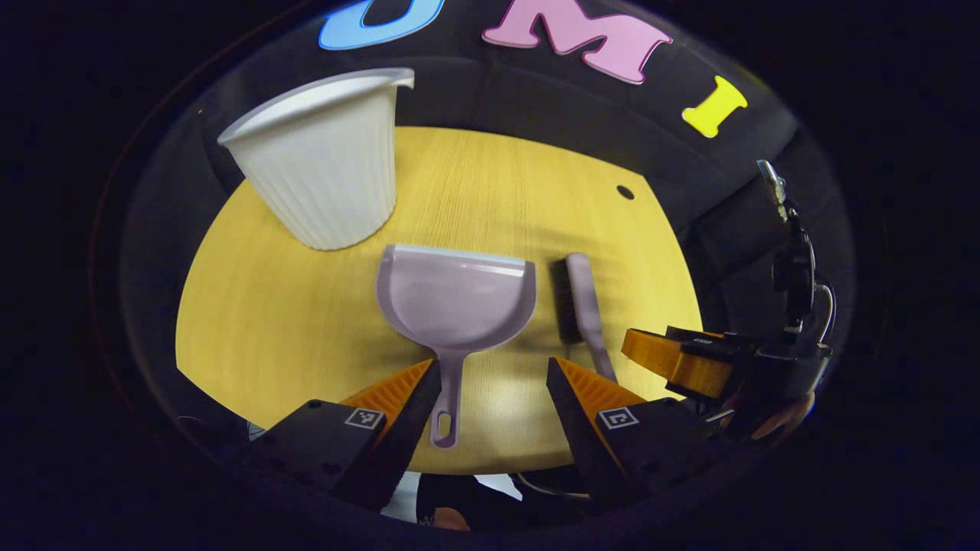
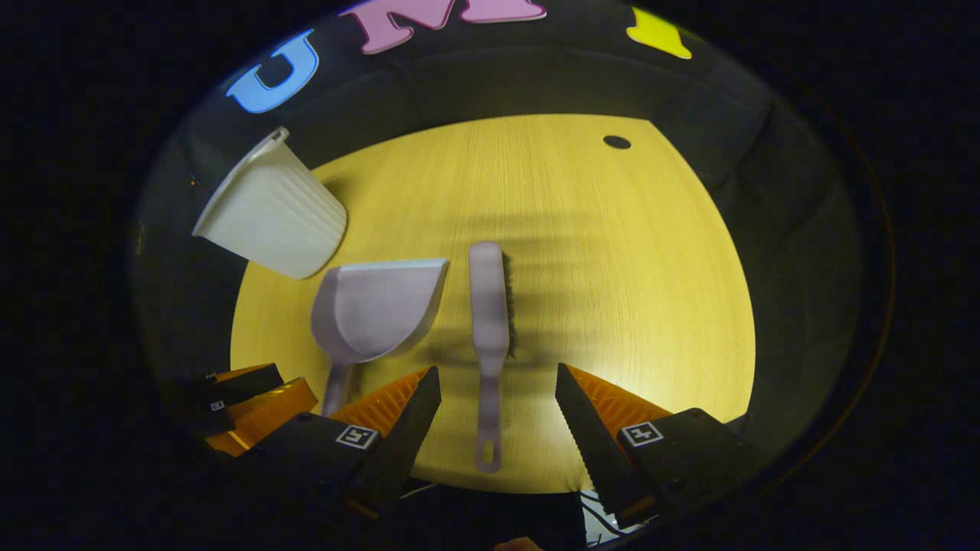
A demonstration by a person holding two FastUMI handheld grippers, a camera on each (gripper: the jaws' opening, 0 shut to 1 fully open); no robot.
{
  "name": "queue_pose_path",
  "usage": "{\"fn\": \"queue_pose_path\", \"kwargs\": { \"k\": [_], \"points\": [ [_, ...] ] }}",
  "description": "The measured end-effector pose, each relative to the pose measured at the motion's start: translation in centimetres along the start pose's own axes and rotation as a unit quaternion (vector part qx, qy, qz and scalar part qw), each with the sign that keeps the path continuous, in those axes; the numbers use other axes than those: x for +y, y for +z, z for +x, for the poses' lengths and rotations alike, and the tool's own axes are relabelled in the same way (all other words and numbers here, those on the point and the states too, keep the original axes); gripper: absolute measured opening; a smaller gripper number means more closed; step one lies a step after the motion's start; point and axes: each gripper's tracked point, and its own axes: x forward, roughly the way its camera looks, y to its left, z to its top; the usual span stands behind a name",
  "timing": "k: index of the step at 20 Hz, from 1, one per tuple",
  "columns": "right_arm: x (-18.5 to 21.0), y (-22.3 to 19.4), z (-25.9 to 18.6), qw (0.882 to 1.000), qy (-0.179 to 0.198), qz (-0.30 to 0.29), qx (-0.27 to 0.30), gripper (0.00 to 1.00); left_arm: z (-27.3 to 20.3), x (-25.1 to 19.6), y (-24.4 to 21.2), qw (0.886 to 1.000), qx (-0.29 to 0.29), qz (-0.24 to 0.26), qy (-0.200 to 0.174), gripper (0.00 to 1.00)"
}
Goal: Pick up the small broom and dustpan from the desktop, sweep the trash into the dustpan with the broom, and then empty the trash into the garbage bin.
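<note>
On the yellow desk (image 1: 306, 337) the white garbage bin (image 1: 325, 164) stands at the left. Just right of it lies the dustpan (image 1: 453, 302) — its handle sits between the spread, empty fingers of the left tool (image 1: 494, 386). The small broom (image 2: 488, 321) lies beside the pan, its handle between the right tool (image 2: 498, 398) — released, touching nothing.

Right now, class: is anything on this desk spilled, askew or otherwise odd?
One oddity: the task calls for sweeping trash, yet no litter is visible on the desk. Otherwise the dustpan and broom lie flat side by side, and the bin stands upright. Both grippers, left and right, are open.
</note>
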Motion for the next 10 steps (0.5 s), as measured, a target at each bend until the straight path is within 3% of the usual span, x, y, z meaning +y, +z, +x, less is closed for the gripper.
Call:
{"fn": "queue_pose_path", "kwargs": {
  "k": [2, 3, 4, 5, 6, 9, 10],
  "points": [
    [1.4, 1.8, -4.4, 0.996, 0.007, -0.004, -0.087, 0.99, -3.9, 0.5, 2.2, 0.995, -0.091, 0.032, 0.011, 0.84],
    [2.1, 2.5, -6.5, 0.991, 0.001, -0.010, -0.137, 0.89, -5.6, 0.8, 3.1, 0.989, -0.141, 0.051, 0.015, 0.84],
    [2.7, 3.5, -8.5, 0.981, -0.008, -0.015, -0.195, 0.98, -7.3, 0.8, 3.2, 0.980, -0.188, 0.067, 0.018, 0.84],
    [3.3, 4.3, -10.8, 0.964, -0.013, -0.022, -0.263, 0.89, -8.3, 0.8, 3.6, 0.969, -0.234, 0.076, 0.019, 0.84],
    [4.3, 5.4, -13.5, 0.943, -0.016, -0.029, -0.332, 0.98, -9.9, 0.7, 4.2, 0.954, -0.288, 0.083, 0.019, 0.84],
    [7.3, 6.3, -20.5, 0.880, -0.011, -0.060, -0.470, 0.96, -11.5, 0.4, 3.2, 0.923, -0.380, 0.068, 0.008, 0.83],
    [7.9, 5.7, -21.6, 0.865, -0.009, -0.072, -0.496, 0.97, -11.4, 0.7, 3.0, 0.916, -0.397, 0.063, 0.005, 0.83]
  ]
}}
